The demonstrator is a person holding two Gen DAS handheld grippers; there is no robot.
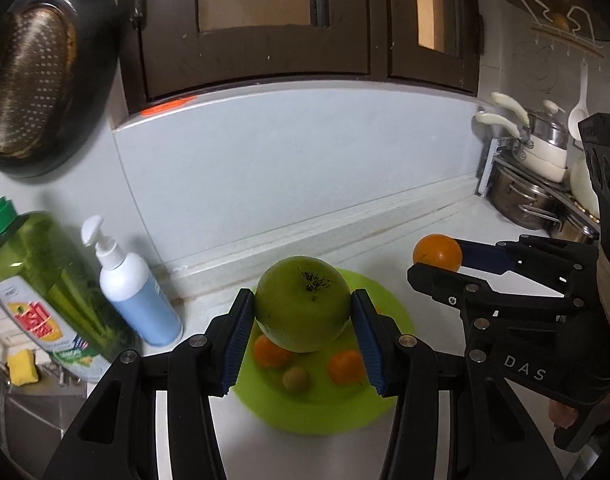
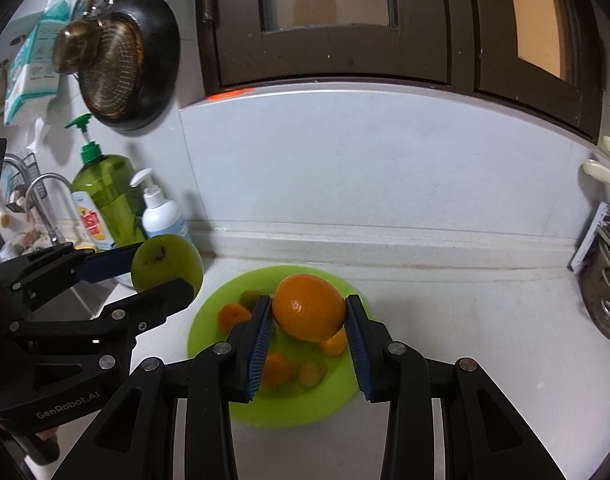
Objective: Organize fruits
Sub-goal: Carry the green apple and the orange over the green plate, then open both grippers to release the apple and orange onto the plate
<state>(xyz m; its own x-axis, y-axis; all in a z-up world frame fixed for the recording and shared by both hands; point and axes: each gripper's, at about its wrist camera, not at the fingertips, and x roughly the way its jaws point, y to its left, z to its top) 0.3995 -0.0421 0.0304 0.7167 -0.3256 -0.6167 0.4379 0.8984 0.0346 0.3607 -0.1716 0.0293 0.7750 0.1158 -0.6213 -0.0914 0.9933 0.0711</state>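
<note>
green apple clamped between left claw pads.

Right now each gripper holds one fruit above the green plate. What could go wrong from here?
1. The green apple is round and smooth, and the left gripper holds it only at its sides, so it may slip and fall.
2. The orange in the right gripper hangs over small fruits already on the green plate; if dropped, it could knock them off.
3. The two grippers are close and might collide.
</note>
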